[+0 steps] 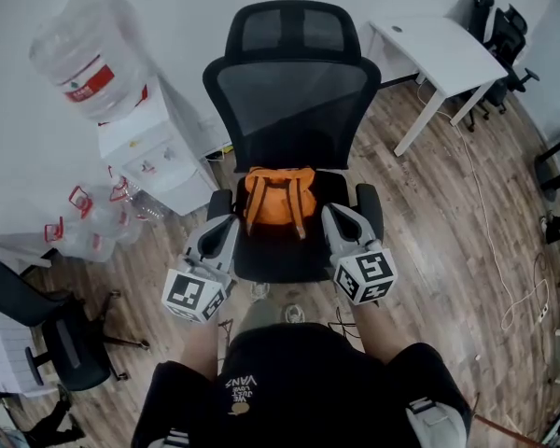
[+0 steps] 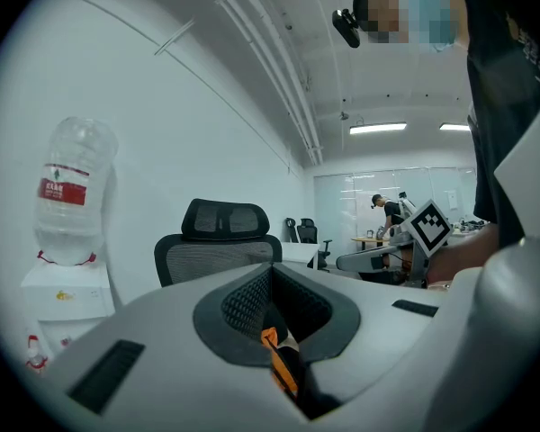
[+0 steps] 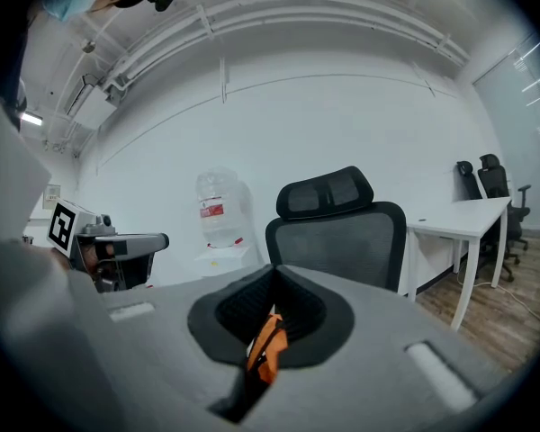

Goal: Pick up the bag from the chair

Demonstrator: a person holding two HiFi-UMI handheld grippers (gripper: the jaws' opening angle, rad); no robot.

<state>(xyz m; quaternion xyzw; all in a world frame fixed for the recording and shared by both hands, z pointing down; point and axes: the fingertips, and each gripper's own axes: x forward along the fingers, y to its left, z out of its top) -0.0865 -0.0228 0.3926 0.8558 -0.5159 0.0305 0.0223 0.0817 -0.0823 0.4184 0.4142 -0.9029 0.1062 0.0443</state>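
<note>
Head view: left gripper (image 1: 230,224), right gripper (image 1: 335,217), jaws clamped on bag (image 1: 278,194) atop chair (image 1: 289,110).

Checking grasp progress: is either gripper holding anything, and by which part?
Nothing. The left gripper and right gripper are shut, flanking the orange bag on the chair.

You wear a black T-shirt (image 1: 299,381) with a small white print (image 1: 241,387) on the chest, and a small black camera (image 2: 346,27) is mounted at your head. Your left gripper (image 1: 224,222) and right gripper (image 1: 337,213) look alike. Each has a smooth, broad, rounded pale-grey shell with narrow dark slots on top, and black mesh-textured pads (image 3: 243,309) line the jaws. An orange strip (image 3: 268,342) shows in the cleft between them. Each gripper carries a white cube (image 1: 366,276) printed with black square markers.
</note>
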